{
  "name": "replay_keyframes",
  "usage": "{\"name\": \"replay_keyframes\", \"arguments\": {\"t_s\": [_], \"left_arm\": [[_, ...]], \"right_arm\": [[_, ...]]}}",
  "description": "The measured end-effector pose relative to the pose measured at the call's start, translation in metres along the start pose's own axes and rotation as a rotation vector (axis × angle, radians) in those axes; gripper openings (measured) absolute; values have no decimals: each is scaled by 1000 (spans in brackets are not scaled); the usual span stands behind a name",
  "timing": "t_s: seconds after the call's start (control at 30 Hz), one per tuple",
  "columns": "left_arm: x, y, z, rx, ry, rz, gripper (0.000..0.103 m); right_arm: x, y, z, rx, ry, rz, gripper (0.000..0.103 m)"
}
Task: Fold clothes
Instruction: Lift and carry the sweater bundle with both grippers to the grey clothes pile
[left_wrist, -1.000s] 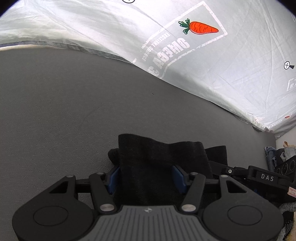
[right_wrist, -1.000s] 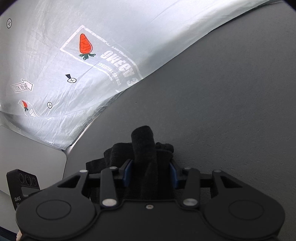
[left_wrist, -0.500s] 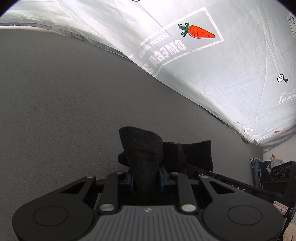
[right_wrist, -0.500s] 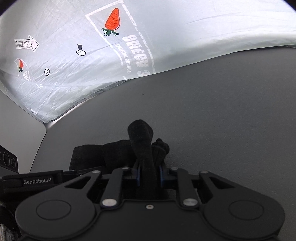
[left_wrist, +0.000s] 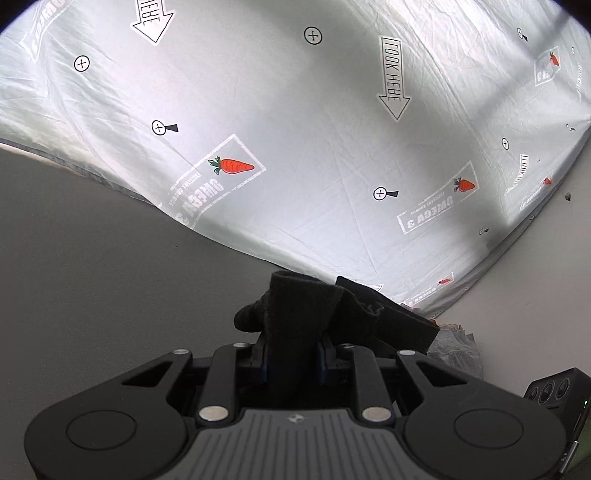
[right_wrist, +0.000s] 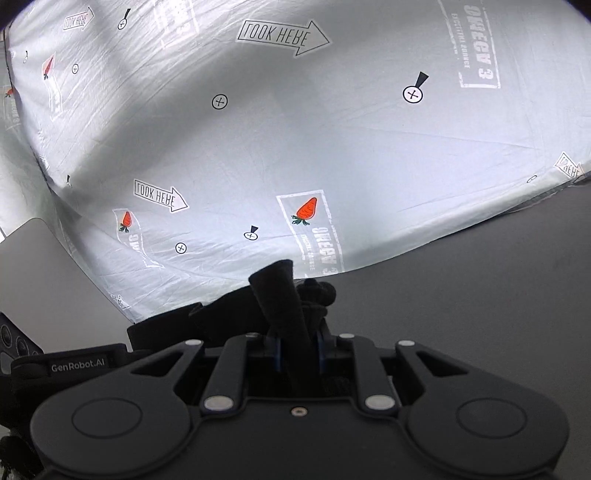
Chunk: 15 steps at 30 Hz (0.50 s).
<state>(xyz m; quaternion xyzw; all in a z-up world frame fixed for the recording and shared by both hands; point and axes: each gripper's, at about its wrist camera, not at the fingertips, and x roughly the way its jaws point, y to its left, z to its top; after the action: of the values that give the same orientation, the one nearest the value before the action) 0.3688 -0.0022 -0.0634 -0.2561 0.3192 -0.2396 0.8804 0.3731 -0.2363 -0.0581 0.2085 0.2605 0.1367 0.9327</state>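
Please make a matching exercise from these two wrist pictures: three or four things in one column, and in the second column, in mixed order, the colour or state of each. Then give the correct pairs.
Column one:
1. left gripper
2. black garment
3. printed sheet
4. carrot print

Column two:
A. orange with green leaves
B. pale grey-white, with "LOOK HERE" arrows
C. shut on dark cloth
D. bunched, pinched at two places, by the left gripper and by the right gripper

Pairs: 1-C, 2-D, 3-B, 4-A
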Motion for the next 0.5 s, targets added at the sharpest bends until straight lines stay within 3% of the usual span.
{"name": "replay_keyframes", "arguments": {"t_s": [0.33,0.5], "left_arm": [[-16,-59,-22,66,31,-217,24],[-8,-121,-57,88,34,-287,24]], "right_arm": [[-115,9,7,15,-129,-162,17],[-174,-7,2,-10,-212,-240,17]]}}
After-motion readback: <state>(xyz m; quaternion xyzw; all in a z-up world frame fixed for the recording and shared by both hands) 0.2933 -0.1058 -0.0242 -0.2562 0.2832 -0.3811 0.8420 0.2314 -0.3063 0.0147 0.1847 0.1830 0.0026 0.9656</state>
